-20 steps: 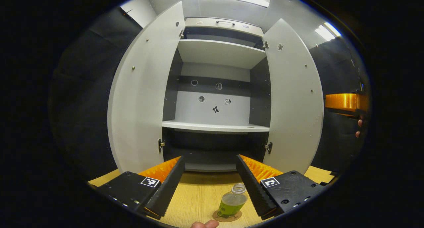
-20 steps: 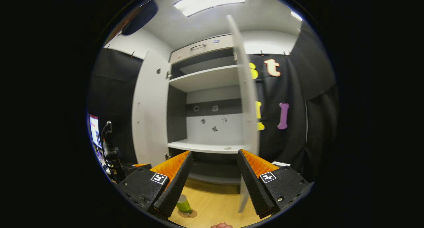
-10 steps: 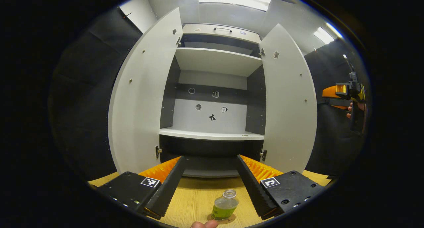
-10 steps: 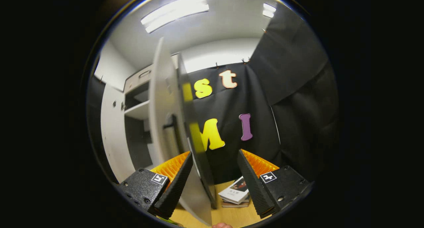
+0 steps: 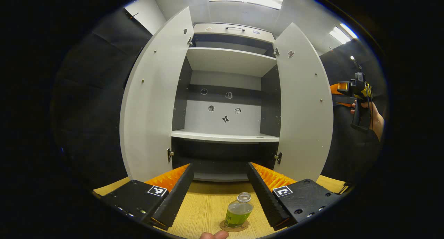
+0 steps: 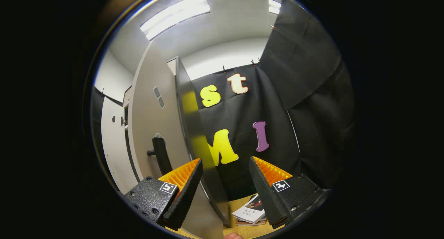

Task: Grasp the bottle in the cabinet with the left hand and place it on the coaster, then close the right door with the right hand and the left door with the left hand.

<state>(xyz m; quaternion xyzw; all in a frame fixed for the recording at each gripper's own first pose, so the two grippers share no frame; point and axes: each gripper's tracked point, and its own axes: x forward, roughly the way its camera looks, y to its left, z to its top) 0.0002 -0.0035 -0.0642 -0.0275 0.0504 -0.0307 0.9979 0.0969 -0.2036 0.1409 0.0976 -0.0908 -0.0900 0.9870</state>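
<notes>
Standing upright on its coaster at six o'clock in the left gripper view, the bottle rests on the wooden table between the spread, empty fingers of the left gripper. Beyond it the cabinet gapes, left door and right door both swung wide. In the right gripper view, the right gripper, fingers apart, straddles the right door's edge without clamping it; books lie at six o'clock.

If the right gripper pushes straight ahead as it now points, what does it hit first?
Most likely the right door's outer edge, which stands between the right gripper's open fingers. Depth is unclear.
</notes>
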